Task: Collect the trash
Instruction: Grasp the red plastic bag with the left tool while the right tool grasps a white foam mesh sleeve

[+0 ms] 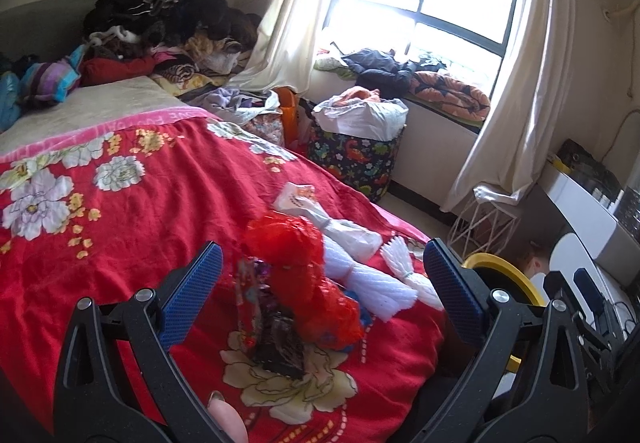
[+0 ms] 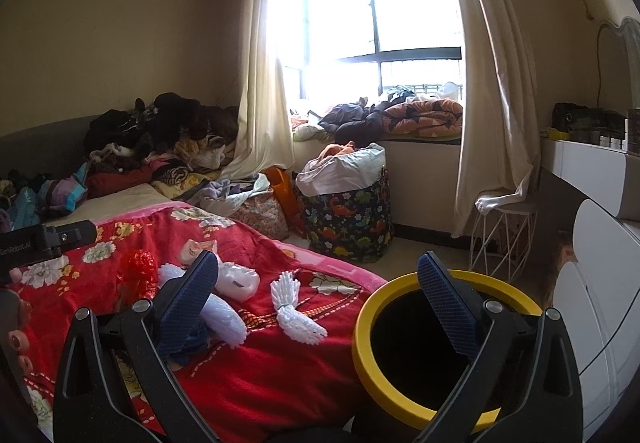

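1. So, the left gripper (image 1: 322, 279) is spread wide, nothing between its blue fingers (image 1: 192, 295), hanging just above the trash pile on the red floral blanket (image 1: 120, 203).
2. Right under it there's a crumpled red plastic bag (image 1: 304, 275) sitting on a dark shiny wrapper (image 1: 276, 339), with a bit of something blue peeking out beside them.
3. Next to that: white foam net sleeves (image 1: 360, 283), a smaller tied white one (image 2: 296, 307), and a white packet with print (image 1: 298, 199) further up the bed.
4. The right gripper (image 2: 320, 295) is wide open too, empty, held over the bed's edge.
5. The yellow-rimmed bin (image 2: 364, 323) stands on the floor right beside the bed, dark inside; can't tell what's in it.
6. A dinosaur-print hamper (image 2: 352, 219) stands near the window.
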Available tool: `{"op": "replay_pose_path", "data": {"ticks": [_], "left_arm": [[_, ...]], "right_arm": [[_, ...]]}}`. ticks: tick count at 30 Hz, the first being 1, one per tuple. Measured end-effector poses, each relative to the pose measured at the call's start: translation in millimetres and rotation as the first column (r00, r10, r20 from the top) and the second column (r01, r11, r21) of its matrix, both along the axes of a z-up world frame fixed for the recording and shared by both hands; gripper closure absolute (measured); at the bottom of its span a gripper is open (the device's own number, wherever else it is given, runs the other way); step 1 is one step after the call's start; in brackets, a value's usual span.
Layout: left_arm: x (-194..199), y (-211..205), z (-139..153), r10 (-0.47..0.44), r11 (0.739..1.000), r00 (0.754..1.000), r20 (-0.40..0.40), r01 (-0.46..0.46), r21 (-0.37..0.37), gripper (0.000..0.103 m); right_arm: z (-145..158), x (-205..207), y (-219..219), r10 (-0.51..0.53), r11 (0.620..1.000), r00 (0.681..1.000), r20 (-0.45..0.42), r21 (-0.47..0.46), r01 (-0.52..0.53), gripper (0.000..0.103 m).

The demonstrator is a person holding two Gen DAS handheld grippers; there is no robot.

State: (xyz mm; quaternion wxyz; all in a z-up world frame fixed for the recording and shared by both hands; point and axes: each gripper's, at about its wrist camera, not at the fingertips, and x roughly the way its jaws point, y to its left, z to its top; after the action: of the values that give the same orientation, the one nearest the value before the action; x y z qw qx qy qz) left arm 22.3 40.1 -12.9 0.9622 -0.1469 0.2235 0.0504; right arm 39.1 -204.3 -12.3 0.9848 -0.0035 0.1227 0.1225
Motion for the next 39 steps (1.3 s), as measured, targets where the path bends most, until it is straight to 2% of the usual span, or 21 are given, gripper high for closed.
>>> {"op": "replay_pose_path", "data": {"ticks": [9, 16, 20, 23, 27, 30, 34, 37, 39], "left_arm": [[4.2, 31.2, 2.3, 0.061, 0.998, 0.998, -0.005, -0.061, -0.011, 0.011], [22.8, 39.2, 3.4, -0.015, 0.998, 1.0, 0.003, 0.015, -0.057, 0.011], [43.5, 36.7, 1.1, -0.052, 0.996, 0.998, -0.036, 0.049, -0.081, 0.011], [57.6, 35.0, -6.9, -0.038, 0.996, 0.995, -0.097, 0.03, -0.079, 0.011], [74.8, 34.6, -22.9, -0.049, 0.994, 0.984, -0.174, 0.031, -0.103, 0.011], [82.3, 31.5, -30.1, -0.066, 0.992, 0.977, -0.203, 0.042, -0.121, 0.011], [90.6, 25.9, -35.8, -0.075, 0.992, 0.968, -0.238, 0.049, -0.113, 0.022], [96.7, 25.8, -43.1, -0.07, 0.992, 0.959, -0.274, 0.038, -0.121, 0.03], [98.7, 26.1, -47.2, -0.065, 0.991, 0.952, -0.299, 0.027, -0.129, 0.035]], "right_arm": [[2.8, 22.0, 39.6, 0.14, 0.99, 0.988, -0.059, -0.007, -0.14, 0.006], [1.7, 49.6, 71.0, 0.232, 0.97, 0.962, -0.143, -0.035, -0.239, 0.006], [-6.8, 63.5, 80.7, 0.257, 0.959, 0.945, -0.204, -0.066, -0.276, 0.006], [-18.0, 72.3, 80.1, 0.287, 0.946, 0.92, -0.268, -0.073, -0.317, 0.007], [-34.8, 83.0, 86.6, 0.315, 0.926, 0.88, -0.355, -0.09, -0.368, 0.02], [-46.3, 93.0, 92.1, 0.315, 0.918, 0.856, -0.409, -0.099, -0.385, 0.024], [-60.4, 105.2, 100.6, 0.323, 0.91, 0.828, -0.458, -0.091, -0.405, 0.031], [-68.7, 112.5, 104.5, 0.337, 0.902, 0.799, -0.498, -0.072, -0.426, 0.049], [-72.1, 115.0, 105.6, 0.354, 0.898, 0.784, -0.511, -0.047, -0.437, 0.073]]}}
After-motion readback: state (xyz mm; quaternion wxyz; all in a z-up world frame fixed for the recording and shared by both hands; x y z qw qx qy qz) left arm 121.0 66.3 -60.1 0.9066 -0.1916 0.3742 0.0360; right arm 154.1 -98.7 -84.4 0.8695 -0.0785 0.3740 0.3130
